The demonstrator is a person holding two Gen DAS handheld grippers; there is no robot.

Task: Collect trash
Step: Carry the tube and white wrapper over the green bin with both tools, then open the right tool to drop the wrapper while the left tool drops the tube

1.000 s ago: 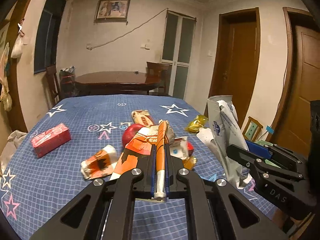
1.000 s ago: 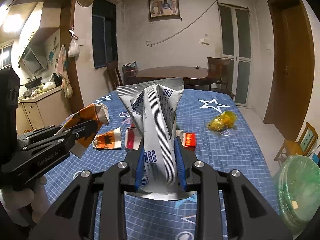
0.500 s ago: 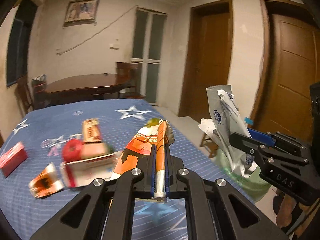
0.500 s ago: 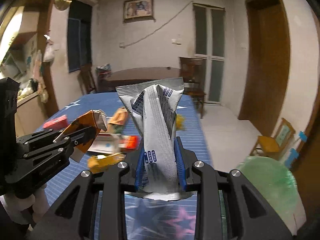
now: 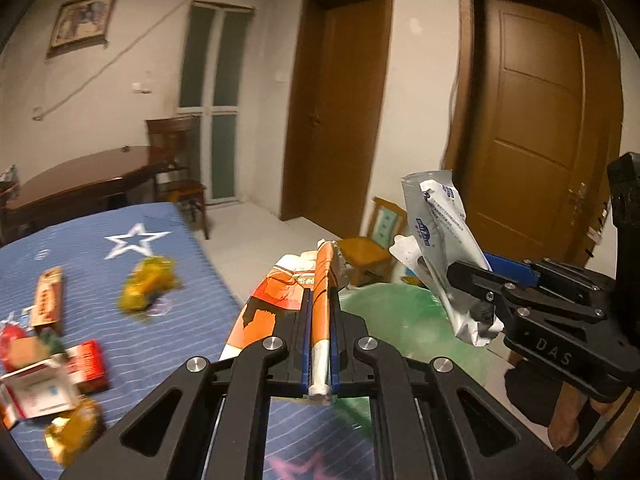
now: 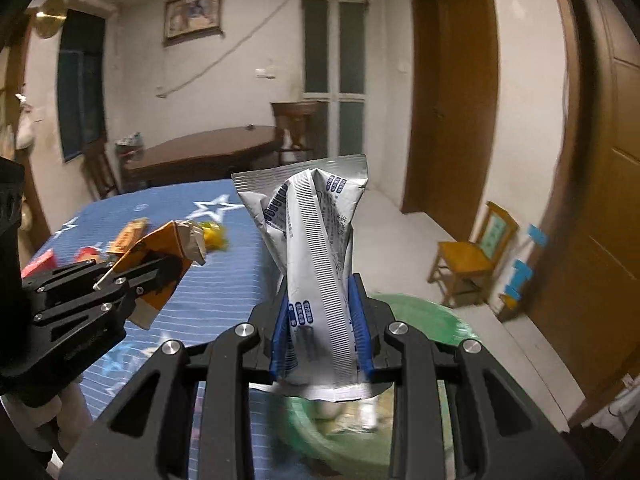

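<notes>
Two grippers, one wrapper (image 6: 320,248) each.

My left gripper (image 5: 320,344), matt black plastic with shiny metal screws, pinches a flattened orange-and-white paper carton (image 5: 280,300). My right gripper (image 6: 322,336) clamps a crinkled glossy silver foil pouch (image 6: 316,240). Blue star-print cloth (image 5: 188,312) covers the table; the green bin liner (image 5: 404,320) looks like thin plastic.
</notes>
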